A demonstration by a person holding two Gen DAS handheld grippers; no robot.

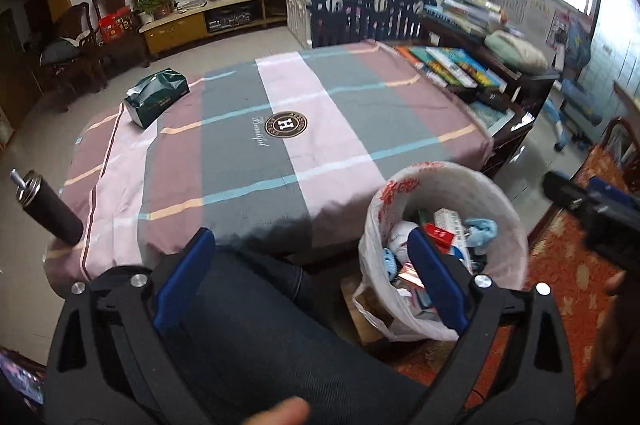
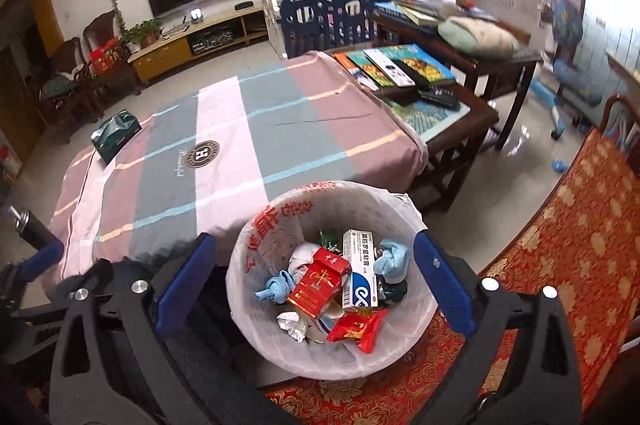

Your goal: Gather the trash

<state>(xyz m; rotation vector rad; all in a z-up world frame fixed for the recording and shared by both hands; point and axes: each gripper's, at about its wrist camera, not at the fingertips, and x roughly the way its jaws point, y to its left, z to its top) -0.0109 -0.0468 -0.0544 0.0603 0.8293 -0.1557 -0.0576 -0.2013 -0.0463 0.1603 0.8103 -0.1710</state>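
A round bin lined with a white plastic bag (image 2: 256, 241) stands on a red patterned cushion beside the table. It also shows in the left wrist view (image 1: 516, 225). Inside lie a red cigarette pack (image 2: 318, 283), a white and blue medicine box (image 2: 360, 275), blue crumpled wipes (image 2: 392, 259), a red wrapper (image 2: 356, 329) and white tissue (image 2: 294, 325). My right gripper (image 2: 314, 253) is open and empty, directly above the bin. My left gripper (image 1: 310, 245) is open and empty, over the person's dark trouser leg at the table's near edge, left of the bin.
The table has a striped pink, grey and mauve cloth (image 1: 248, 153). A green tissue pack (image 1: 158, 95) lies at its far left. A dark flask (image 1: 46, 205) stands at the near left edge. Books (image 2: 394, 67) cover a side table on the right.
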